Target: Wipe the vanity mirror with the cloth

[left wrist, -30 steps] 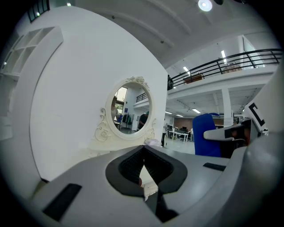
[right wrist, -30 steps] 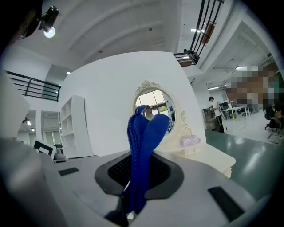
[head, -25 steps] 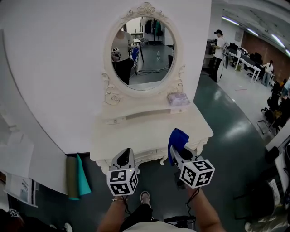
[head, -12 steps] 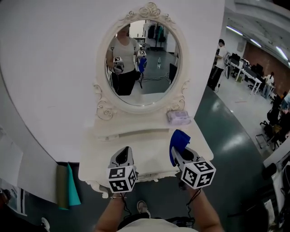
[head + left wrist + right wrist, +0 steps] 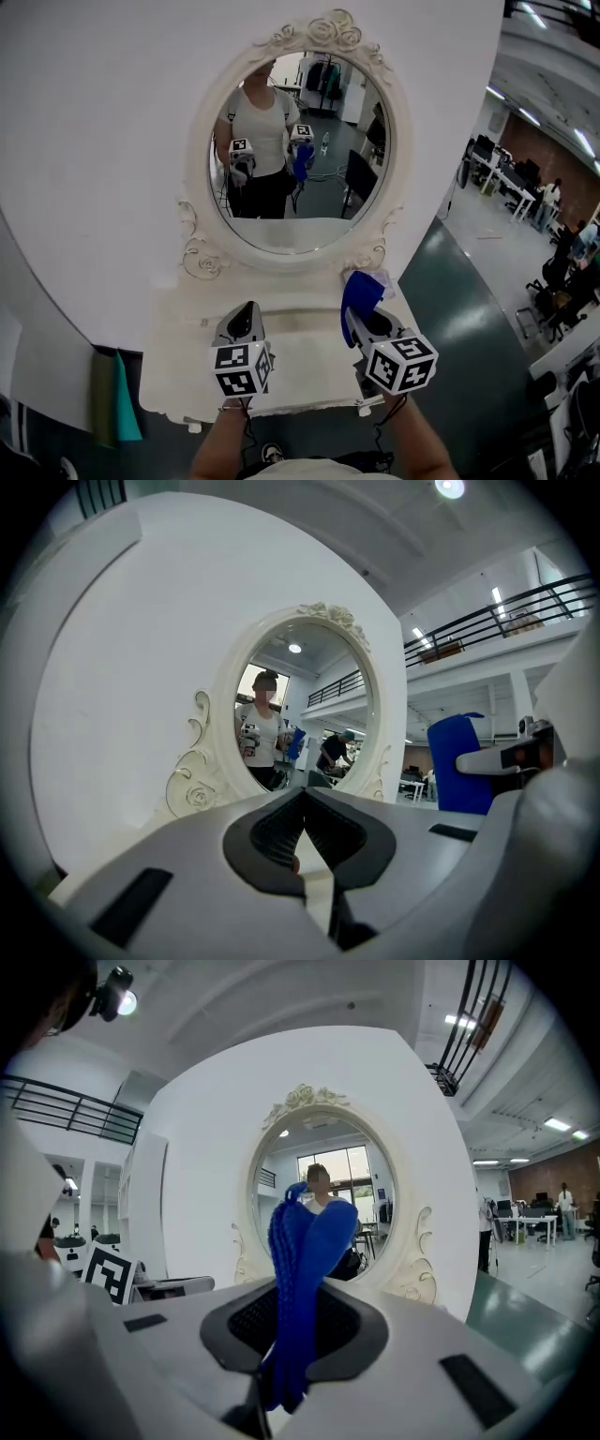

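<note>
The right gripper point(image 5: 360, 321) is clenched on a folded blue cloth point(image 5: 360, 292), which stands up out of its jaws above the white table point(image 5: 305, 361). The left gripper point(image 5: 247, 317), at its 9 o'clock, has its jaws pressed together with nothing between them. The oval mirror point(image 5: 298, 155) rises at 12 o'clock from both grippers, apart from the cloth, and reflects the person holding them.

White wall point(image 5: 94, 141), dark green floor point(image 5: 450, 309), desks point(image 5: 511, 176) far right.
</note>
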The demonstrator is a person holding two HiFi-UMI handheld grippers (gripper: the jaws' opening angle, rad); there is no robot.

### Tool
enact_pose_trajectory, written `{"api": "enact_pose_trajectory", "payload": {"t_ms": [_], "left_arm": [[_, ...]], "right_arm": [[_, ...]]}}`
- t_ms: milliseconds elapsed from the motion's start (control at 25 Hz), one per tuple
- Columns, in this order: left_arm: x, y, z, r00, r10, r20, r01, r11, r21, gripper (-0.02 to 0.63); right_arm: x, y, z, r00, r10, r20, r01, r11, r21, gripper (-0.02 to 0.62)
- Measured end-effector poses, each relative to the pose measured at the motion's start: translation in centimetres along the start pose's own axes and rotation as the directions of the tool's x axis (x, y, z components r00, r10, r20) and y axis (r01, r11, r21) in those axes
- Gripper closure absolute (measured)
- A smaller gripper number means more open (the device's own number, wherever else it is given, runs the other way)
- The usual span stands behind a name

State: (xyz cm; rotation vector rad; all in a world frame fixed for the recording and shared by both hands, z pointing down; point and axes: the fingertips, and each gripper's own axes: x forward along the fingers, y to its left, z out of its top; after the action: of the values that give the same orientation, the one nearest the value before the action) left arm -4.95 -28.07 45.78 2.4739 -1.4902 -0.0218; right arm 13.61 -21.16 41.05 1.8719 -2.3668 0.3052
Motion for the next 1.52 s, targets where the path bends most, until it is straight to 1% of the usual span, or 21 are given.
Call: {"api": "enact_pose_trajectory", "payload": {"t_ms": [160,280,400,480,560,640,760,920,1040,1160,1280,1440,1520], "left_arm": [[1.1,2.4,0.3,0.999,0.046,0.002,-0.045,0.999,-0.018,0.597],[1.1,4.2,0.3,0.996,0.094,-0.001,-0.094,0.995,-0.028,0.597],[1.2,5.2,0.9,0.991,0.137,0.008,-0.137,0.990,-0.037,0.597],[1.4,5.3,1.8,0.988,0.156,0.023,-0.155,0.988,-0.018,0.597],[1.7,5.6,3.0,0.980,0.197,0.040,-0.198,0.980,0.028,0.597],[1.7,6.4,3.9,0.964,0.262,0.048,-0.265,0.962,0.066,0.597],[1.6,7.3,4.9,0.942,0.332,0.050,-0.335,0.939,0.076,0.597],[1.9,7.5,6.8,0.924,0.377,0.069,-0.382,0.920,0.086,0.597],[2.3,7.0,7.4,0.924,0.374,0.079,-0.380,0.921,0.088,0.597],[2.9,6.7,7.7,0.926,0.369,0.086,-0.375,0.924,0.075,0.597],[3.9,6.2,8.6,0.930,0.353,0.106,-0.360,0.931,0.060,0.597],[5.2,5.3,10.3,0.941,0.315,0.126,-0.326,0.942,0.078,0.597],[5.9,4.9,11.3,0.947,0.294,0.129,-0.308,0.945,0.108,0.597]], "right_arm": [[2.9,-0.1,1.2,1.000,0.020,-0.022,-0.021,0.997,-0.072,0.529],[5.0,-0.1,2.2,0.999,0.041,-0.027,-0.044,0.992,-0.119,0.529],[7.4,-0.3,3.2,0.998,0.059,-0.009,-0.059,0.991,-0.121,0.529],[9.3,-0.1,3.7,0.996,0.094,0.002,-0.093,0.990,-0.105,0.529],[11.4,0.3,4.0,0.989,0.146,0.004,-0.145,0.984,-0.101,0.529],[13.3,0.8,4.2,0.979,0.203,-0.006,-0.203,0.973,-0.114,0.529],[15.5,1.0,5.3,0.963,0.267,-0.016,-0.267,0.953,-0.146,0.529],[17.2,1.3,7.9,0.945,0.326,-0.005,-0.321,0.928,-0.187,0.529],[17.2,1.8,8.7,0.940,0.341,-0.008,-0.332,0.910,-0.247,0.529],[17.1,2.5,8.6,0.936,0.350,-0.041,-0.344,0.882,-0.323,0.529],[16.8,2.8,9.2,0.939,0.336,-0.073,-0.333,0.838,-0.432,0.529],[16.4,3.2,10.9,0.956,0.285,-0.067,-0.268,0.758,-0.594,0.529],[16.2,3.5,12.0,0.963,0.263,-0.063,-0.237,0.707,-0.667,0.529]]}}
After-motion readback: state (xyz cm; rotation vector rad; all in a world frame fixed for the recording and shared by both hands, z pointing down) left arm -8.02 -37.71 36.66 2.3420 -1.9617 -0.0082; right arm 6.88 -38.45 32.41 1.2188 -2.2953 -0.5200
